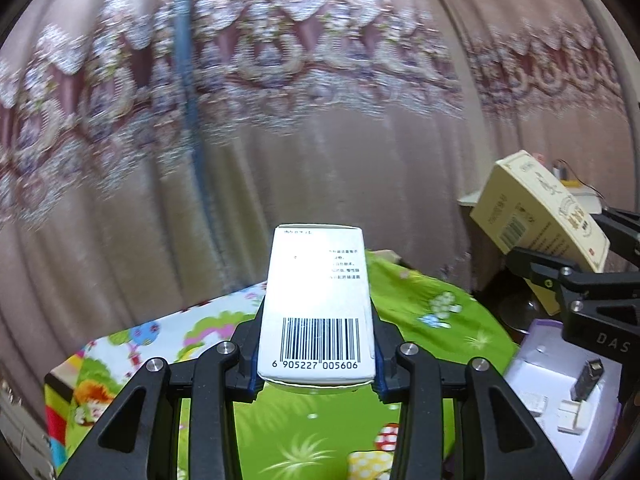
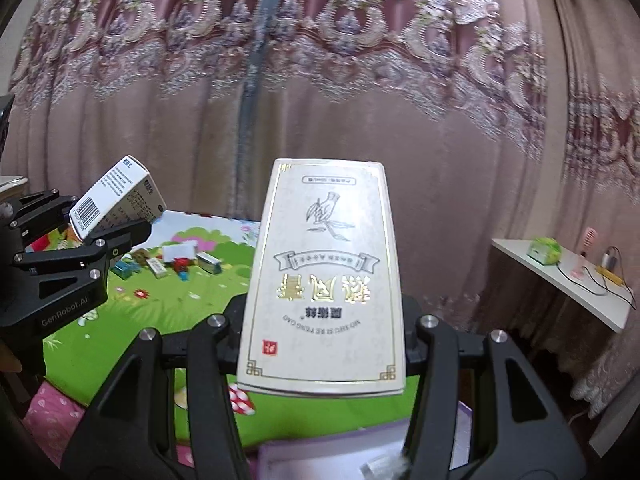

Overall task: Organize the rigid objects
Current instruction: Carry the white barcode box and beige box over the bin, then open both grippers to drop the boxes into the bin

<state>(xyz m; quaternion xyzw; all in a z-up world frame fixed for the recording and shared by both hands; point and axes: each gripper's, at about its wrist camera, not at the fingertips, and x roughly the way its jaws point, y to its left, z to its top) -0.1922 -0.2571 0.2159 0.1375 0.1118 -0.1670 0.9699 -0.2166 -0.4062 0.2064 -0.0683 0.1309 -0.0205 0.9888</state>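
Boxes are what we are sorting: a white carton with a barcode point(image 1: 318, 304) is clamped at its near end in the left hand-held gripper point(image 1: 316, 354), and a taller cream carton with gold print point(image 2: 322, 280) is clamped the same way in the right hand-held gripper point(image 2: 322, 344). Both are held in the air above the green cartoon-print mat point(image 1: 420, 312).

We judge both cartons light and stiff, but thin card dents under a hard squeeze, and the glossy faces could slip. Holding them across the narrow sides near one end, as now, leaves the far end free to swing, so a grip nearer the middle would be steadier.

Below the right hand-held gripper lies a shallow purple-edged tray point(image 1: 536, 344) holding a dark USB stick point(image 1: 588, 378) and two small white blocks point(image 1: 570, 416). Further small boxes point(image 2: 168, 264) lie scattered on the mat, well apart from the tray.
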